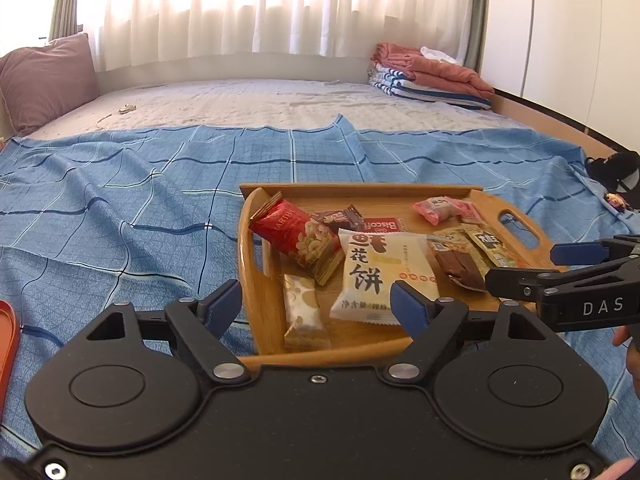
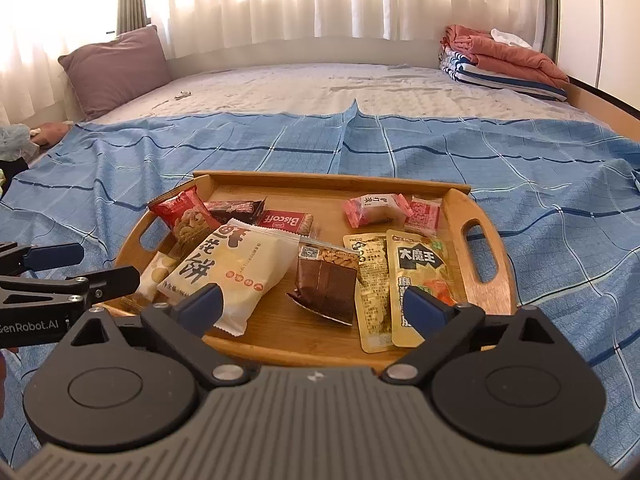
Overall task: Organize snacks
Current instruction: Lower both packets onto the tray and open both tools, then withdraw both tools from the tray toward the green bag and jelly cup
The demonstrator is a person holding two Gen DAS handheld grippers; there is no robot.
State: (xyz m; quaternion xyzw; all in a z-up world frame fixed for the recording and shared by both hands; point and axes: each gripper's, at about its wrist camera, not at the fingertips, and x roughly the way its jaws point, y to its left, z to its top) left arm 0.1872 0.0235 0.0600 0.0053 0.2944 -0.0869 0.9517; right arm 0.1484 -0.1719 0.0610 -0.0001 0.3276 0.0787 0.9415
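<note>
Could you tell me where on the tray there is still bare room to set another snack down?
Bare wood lies along the tray's back wall, between the Biscoff and the pink candy, and at the near edge under the brown bar. The left half is crowded.

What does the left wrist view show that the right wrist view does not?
Only the left wrist view shows an orange object at its left edge and a dark item on the bed's right side. Only the right wrist view shows the pale blue bundle at far left. Both share the wooden tray of snacks, the purple pillow and the folded blankets.
</note>
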